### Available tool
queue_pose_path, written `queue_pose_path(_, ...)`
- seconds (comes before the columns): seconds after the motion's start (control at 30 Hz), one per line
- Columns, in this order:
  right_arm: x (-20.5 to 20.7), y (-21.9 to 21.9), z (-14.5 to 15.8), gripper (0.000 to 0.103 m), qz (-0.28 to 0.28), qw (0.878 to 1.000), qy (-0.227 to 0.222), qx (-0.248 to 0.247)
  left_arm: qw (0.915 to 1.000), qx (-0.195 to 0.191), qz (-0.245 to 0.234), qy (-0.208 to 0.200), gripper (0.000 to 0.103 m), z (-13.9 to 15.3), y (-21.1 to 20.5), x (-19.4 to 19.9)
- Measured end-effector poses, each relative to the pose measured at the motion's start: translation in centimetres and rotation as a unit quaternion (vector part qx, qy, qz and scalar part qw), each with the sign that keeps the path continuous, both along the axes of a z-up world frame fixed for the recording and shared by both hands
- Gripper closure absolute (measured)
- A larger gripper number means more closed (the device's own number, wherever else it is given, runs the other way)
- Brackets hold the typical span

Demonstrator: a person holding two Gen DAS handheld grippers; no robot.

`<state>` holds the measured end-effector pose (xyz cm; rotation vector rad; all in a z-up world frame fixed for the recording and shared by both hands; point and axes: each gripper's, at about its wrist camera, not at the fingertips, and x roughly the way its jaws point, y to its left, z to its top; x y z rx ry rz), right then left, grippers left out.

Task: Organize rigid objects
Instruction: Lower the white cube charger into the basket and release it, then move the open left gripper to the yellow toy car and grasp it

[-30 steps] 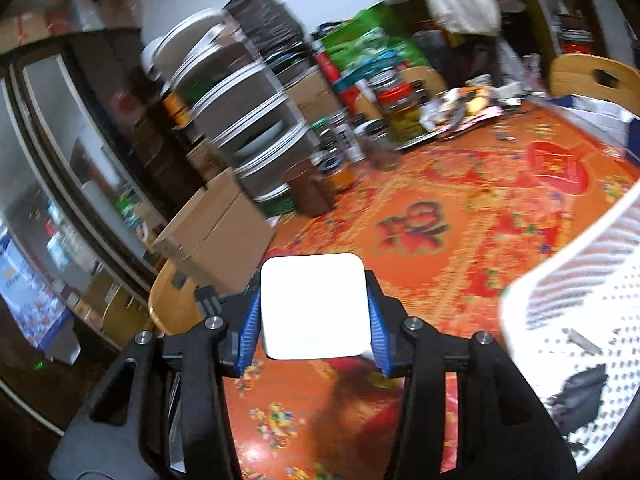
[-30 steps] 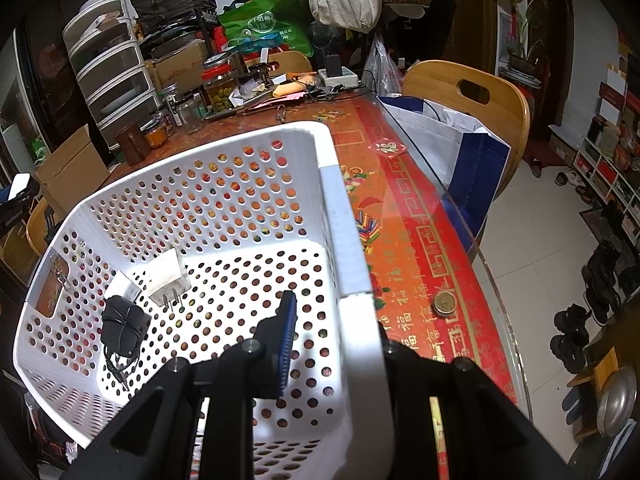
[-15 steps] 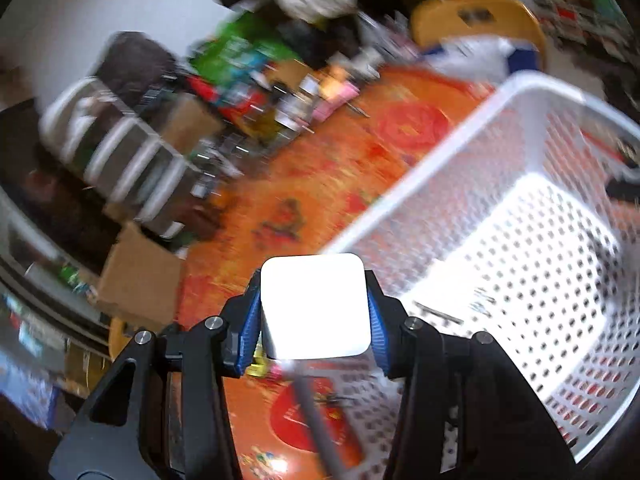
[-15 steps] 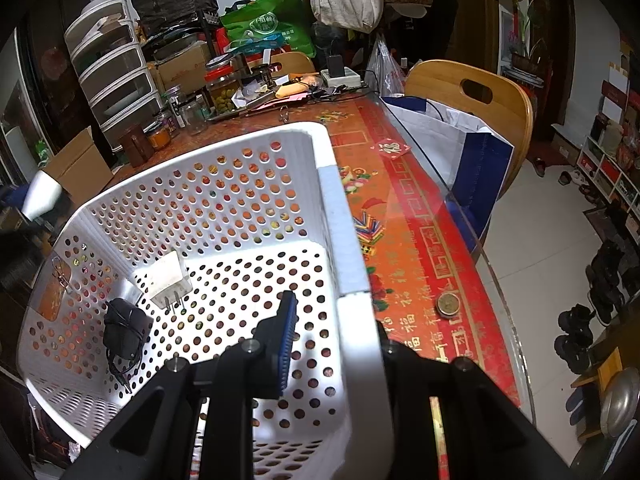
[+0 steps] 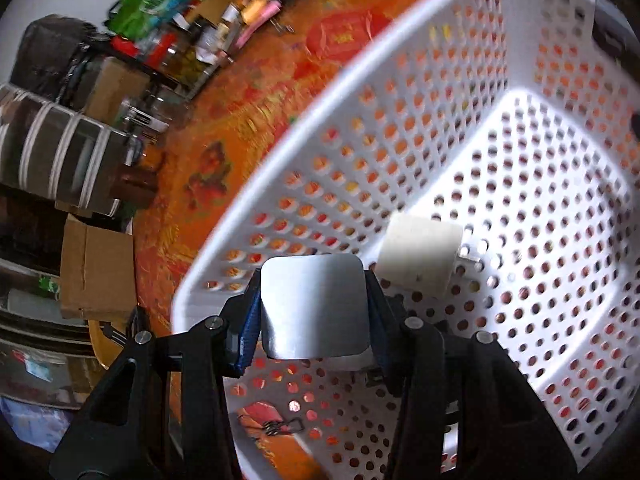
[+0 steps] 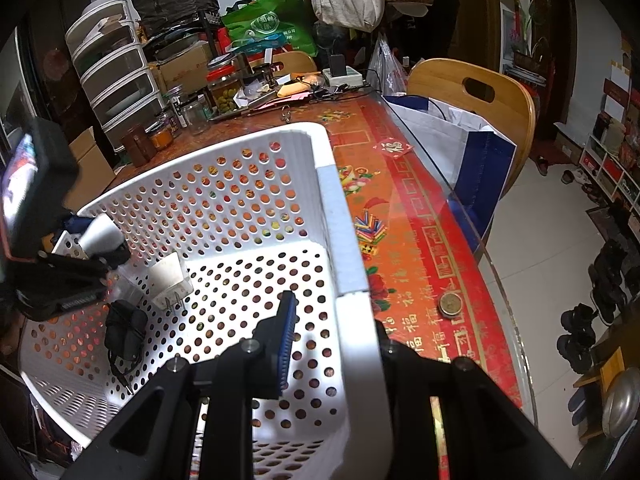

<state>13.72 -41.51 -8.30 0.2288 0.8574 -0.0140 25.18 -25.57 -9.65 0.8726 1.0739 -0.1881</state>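
Observation:
My left gripper (image 5: pixel 314 312) is shut on a white square block (image 5: pixel 314 306) and holds it just inside the near wall of the white perforated basket (image 5: pixel 440 32). A white plug adapter (image 5: pixel 420 256) lies on the basket floor just beyond it. In the right wrist view my right gripper (image 6: pixel 332 344) is shut on the basket's rim (image 6: pixel 340 240). The left gripper (image 6: pixel 80 268) with the white block (image 6: pixel 100 234) shows at the basket's left wall, above the adapter (image 6: pixel 170 278) and a black mouse-like item (image 6: pixel 124 330).
The basket stands on a red and orange patterned table (image 6: pixel 412 240). Jars and clutter (image 6: pixel 224 92) crowd the far end. A round tin (image 6: pixel 450 304) lies near the right edge. A wooden chair (image 6: pixel 472 88) with a bag stands to the right. Drawers (image 6: pixel 116 76) and cardboard boxes (image 5: pixel 96 272) stand to the left.
My left gripper has swung from over the table to inside the basket, still holding the white block. My right gripper has kept its hold on the rim.

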Motion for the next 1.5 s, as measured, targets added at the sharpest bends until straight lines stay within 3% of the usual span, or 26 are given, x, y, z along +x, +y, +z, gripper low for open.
queue_pose_path(0.23,0.1,-0.1,-0.1,0.079,-0.002,1.0,0.002,0.0,0.9969,0.013,-0.007,0.078,0.06,-2.9,0.4,1.6)
queue_pose_path(0.3,0.1,-0.1,-0.1,0.08,-0.002,1.0,0.004,0.001,0.9947,0.004,-0.015,0.102,0.054,-3.2,0.4,1.5)
queue_pose_path(0.33,0.0,0.0,-0.1,0.08,-0.003,1.0,0.004,0.001,0.9949,-0.002,-0.019,0.099,0.042,-3.0,0.4,1.4)
queue_pose_path(0.4,0.1,0.0,-0.1,0.08,-0.003,1.0,0.005,0.001,0.9969,-0.028,-0.03,0.067,0.022,-1.6,0.7,0.9)
queue_pose_path(0.43,0.1,0.0,-0.1,0.08,-0.004,1.0,0.006,0.0,0.9972,-0.039,-0.035,0.053,0.017,-0.8,1.0,0.6)
queue_pose_path(0.53,0.0,0.0,-0.1,0.08,-0.006,1.0,0.009,-0.002,0.9928,-0.114,-0.035,-0.01,0.017,4.0,4.2,-1.1)
queue_pose_path(0.6,0.0,0.1,-0.1,0.08,-0.007,1.0,0.01,-0.002,0.981,-0.179,-0.02,-0.071,0.014,8.3,8.7,-3.0)
queue_pose_path(0.67,0.1,0.1,-0.1,0.08,-0.007,1.0,0.011,-0.003,0.963,-0.239,0.019,-0.123,0.0,11.1,14.3,-4.2)
queue_pose_path(0.77,0.1,0.0,-0.2,0.08,-0.008,1.0,0.01,-0.002,0.9434,-0.278,0.1,-0.151,0.0,11.3,21.7,-4.1)
queue_pose_path(0.83,0.0,0.0,-0.1,0.08,-0.009,1.0,0.008,0.0,0.9322,-0.297,0.161,-0.13,0.0,8.4,25.9,-3.3)
queue_pose_path(0.9,0.0,0.0,-0.1,0.08,-0.008,1.0,0.007,-0.001,0.9252,-0.316,0.191,-0.088,0.0,4.6,28.2,-2.4)
queue_pose_path(1.0,0.0,0.1,-0.2,0.08,-0.009,1.0,0.008,-0.003,0.9235,-0.316,0.211,-0.052,0.005,-0.1,28.7,-1.9)
queue_pose_path(1.13,-0.1,0.1,-0.2,0.08,-0.012,1.0,0.01,-0.003,0.9148,-0.333,0.222,-0.057,0.011,-3.4,27.9,-0.2)
queue_pose_path(1.3,-0.1,0.1,-0.2,0.08,-0.016,1.0,0.014,-0.006,0.9139,-0.323,0.222,-0.106,0.02,-3.4,27.2,1.5)
queue_pose_path(1.5,-0.1,0.1,-0.1,0.08,-0.017,1.0,0.014,-0.007,0.9196,-0.305,0.217,-0.118,0.045,-3.2,26.5,4.1)
